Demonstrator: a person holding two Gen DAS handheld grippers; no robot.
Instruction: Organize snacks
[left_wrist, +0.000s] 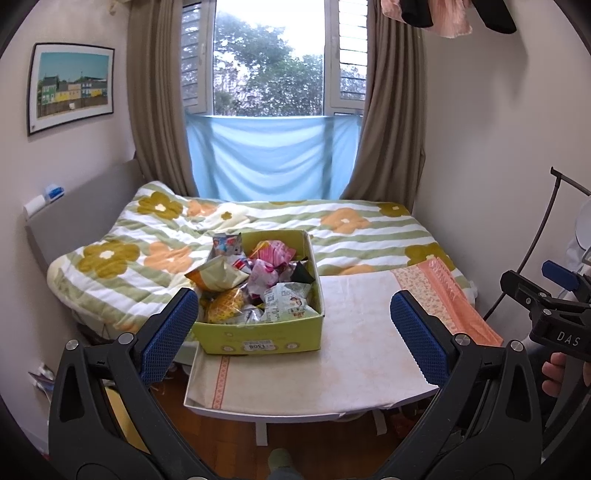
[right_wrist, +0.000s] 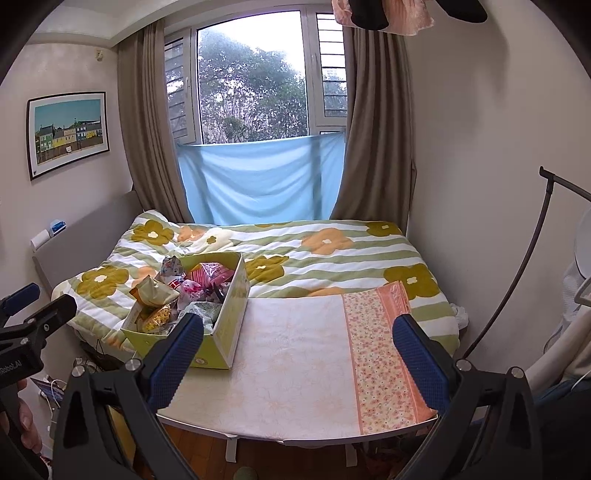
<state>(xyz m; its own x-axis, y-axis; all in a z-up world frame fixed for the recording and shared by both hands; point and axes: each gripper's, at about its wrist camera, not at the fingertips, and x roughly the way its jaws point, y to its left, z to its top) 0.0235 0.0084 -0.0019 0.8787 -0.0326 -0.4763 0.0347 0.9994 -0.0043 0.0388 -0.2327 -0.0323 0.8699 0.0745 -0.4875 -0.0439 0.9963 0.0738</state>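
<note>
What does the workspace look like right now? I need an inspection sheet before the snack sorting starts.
Surface: small table under a pale cloth, set against the bed.
Job's things: green box at the table's left back corner, heaped with snack packets.
Clutter: nothing seen on the cloth beside the box.
Grippers: left gripper and right gripper both open, empty, short of the table.
Cables: some on the floor, left of the table.
Surroundings: window, curtains, framed picture.
</note>
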